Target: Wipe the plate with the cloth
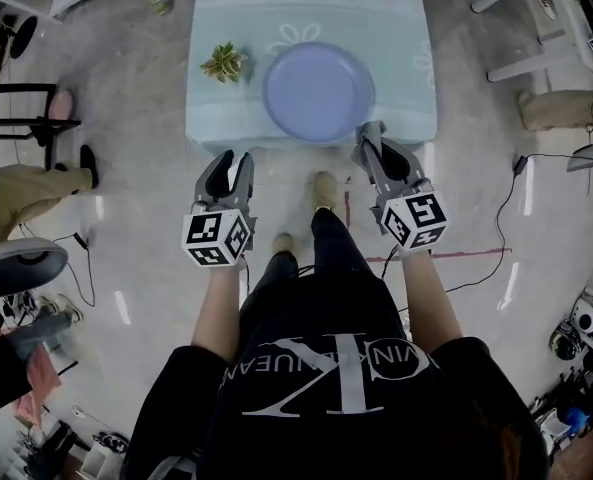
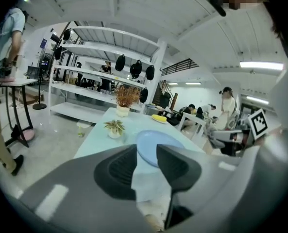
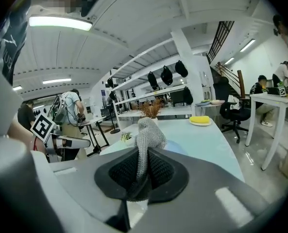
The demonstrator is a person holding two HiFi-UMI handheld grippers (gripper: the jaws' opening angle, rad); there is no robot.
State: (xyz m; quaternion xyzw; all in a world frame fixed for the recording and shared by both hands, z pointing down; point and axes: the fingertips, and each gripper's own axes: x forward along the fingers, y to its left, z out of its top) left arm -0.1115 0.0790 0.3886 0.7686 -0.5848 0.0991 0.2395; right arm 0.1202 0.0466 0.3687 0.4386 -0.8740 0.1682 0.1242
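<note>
Forearms reach forward from a black printed shirt (image 1: 316,368), each ending in a hand-held gripper just short of the near edge of the surface (image 1: 226,118), which is covered in pale blue. The left hand-held gripper (image 1: 232,160) hangs over the floor with its jaws moderately apart and nothing between them (its own view shows only the plate and the pale surface through the gap). The right hand-held gripper (image 1: 371,133) has its tip at the surface's edge, just beside the plate's near right rim, and its jaws are pressed onto a grey knitted cloth (image 3: 148,132), which sticks up above them in a rounded fold. The blue plate (image 1: 318,91) lies flat near the front edge, roughly midway across, with nothing on it. A small potted plant (image 1: 224,63) stands to its left, apart from it. At the far end sits a yellow object (image 3: 199,121) on a dish, and beyond that white shelves (image 2: 100,81) line the room.
</note>
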